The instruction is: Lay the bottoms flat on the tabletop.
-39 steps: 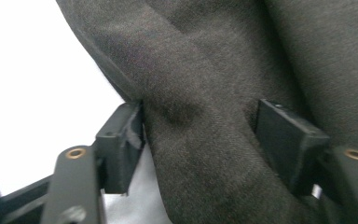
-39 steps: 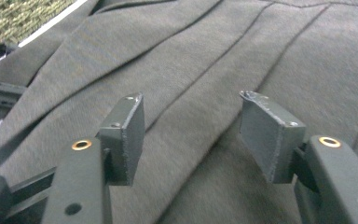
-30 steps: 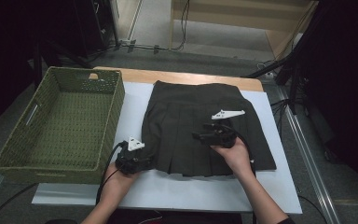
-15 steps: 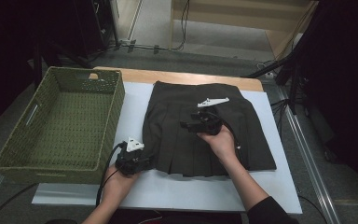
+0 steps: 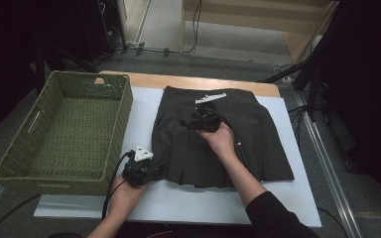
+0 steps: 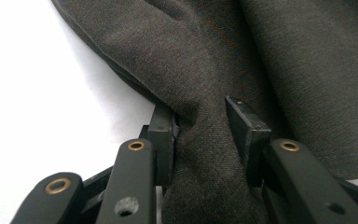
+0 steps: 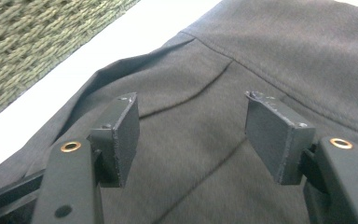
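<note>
The dark pleated skirt (image 5: 218, 136) lies flat on the white mat (image 5: 287, 198), waistband toward twelve o'clock, with the green wicker basket (image 5: 64, 131) at its nine o'clock. It looks soft, light and limp: it should sag and drape rather than hold shape, so paired grips on hem corners or the waistband would suit it best. The left gripper (image 6: 205, 126) pinches a bunched fold of the hem at the skirt's seven o'clock corner. The right gripper (image 7: 193, 135) hovers with jaws spread over the upper cloth near the waistband seam, nothing between its pads.
</note>
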